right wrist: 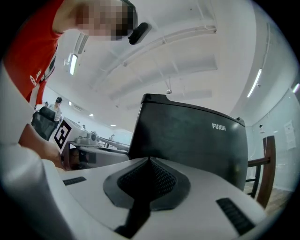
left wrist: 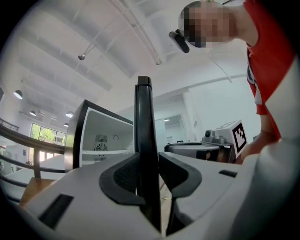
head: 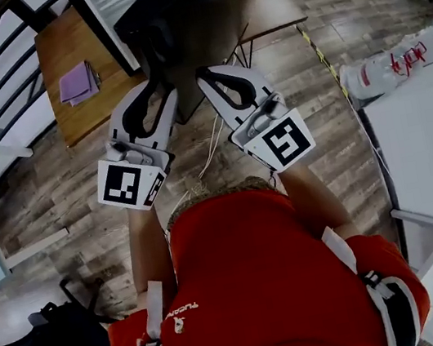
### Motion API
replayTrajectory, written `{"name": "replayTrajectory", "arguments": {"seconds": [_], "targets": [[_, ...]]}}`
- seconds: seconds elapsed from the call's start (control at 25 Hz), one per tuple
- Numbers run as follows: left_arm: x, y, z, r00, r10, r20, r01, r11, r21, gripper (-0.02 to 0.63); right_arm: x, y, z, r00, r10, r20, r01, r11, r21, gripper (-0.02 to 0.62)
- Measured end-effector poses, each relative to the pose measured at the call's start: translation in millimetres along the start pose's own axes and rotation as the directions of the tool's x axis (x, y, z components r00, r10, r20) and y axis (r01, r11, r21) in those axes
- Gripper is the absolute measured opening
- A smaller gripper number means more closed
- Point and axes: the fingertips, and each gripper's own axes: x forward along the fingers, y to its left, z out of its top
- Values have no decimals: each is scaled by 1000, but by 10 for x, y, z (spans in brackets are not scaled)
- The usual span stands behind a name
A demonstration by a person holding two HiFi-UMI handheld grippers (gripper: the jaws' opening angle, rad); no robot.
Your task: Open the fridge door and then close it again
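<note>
The left gripper [left wrist: 148,165] is clamping the free edge of the tall black fridge door [left wrist: 143,122]. Its jaws are standing partly apart, about as wide as the door is thick. The narrow edge is running straight up between the two black ribbed pads [left wrist: 123,174], and both are lying against it, with only a thin sliver of light showing lower down on the right side.

The right gripper [right wrist: 149,165] is holding nothing. Its jaws are pressed fully together, pad meeting pad. It is pointing at the door's dark outer face, which carries white lettering near the top. Whether its tips are touching that face cannot be told.

The door is standing swung out from the white-lined fridge cabinet [left wrist: 104,136], whose shelf and rear vent are showing to the left of the door edge.

From the head view, the two grippers are lying side by side below the door. The fridge is sitting on a brown wooden table [head: 73,110] with a folded purple cloth [head: 78,83] lying on it. A person in a red shirt [head: 261,284] is standing on a grey-brown plank floor [head: 53,188].
</note>
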Motion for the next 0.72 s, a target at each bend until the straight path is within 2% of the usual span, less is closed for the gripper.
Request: {"name": "replayTrajectory", "arguments": {"seconds": [0.36, 0.6, 0.72], "targets": [[41, -683, 37, 996, 85, -15, -84, 996, 15, 124, -734, -39, 49, 997, 74, 8, -74, 997, 28, 28], [132, -1162, 56, 996, 92, -20, -92, 996, 13, 115, -1251, -46, -15, 996, 88, -15, -87, 996, 32, 32], [208, -1382, 47, 996, 92, -19, -92, 996, 8, 112, -1461, -42, -95, 995, 97, -37, -96, 995, 36, 101]]}}
